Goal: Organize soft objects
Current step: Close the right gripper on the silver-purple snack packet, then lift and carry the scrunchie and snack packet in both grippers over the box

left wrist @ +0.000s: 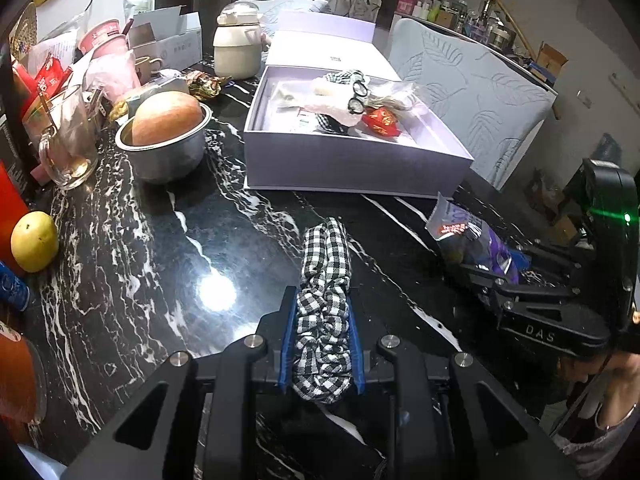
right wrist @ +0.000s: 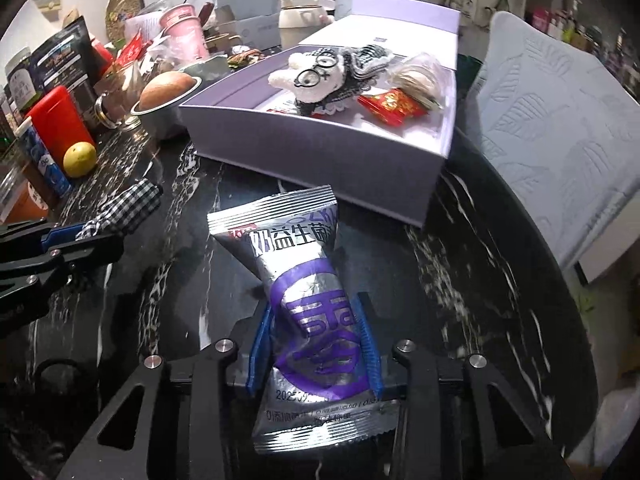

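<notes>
Bare black tabletop (left wrist: 168,240) lies open in front of the box (left wrist: 352,168), toward the camera. Left of the box: pot (left wrist: 168,156), glass mug (left wrist: 68,152), yellow fruit (left wrist: 34,242) crowd that side. Right of the box: chair back (left wrist: 472,92) close alongside.

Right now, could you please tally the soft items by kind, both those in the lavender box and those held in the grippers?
Plush doll with glasses: 1
Red packet: 1
Clear bag: 1
Checked scrunchie, in left gripper: 1
Silver-purple packet, in right gripper: 1
Total: 5, three inside the box.
</notes>
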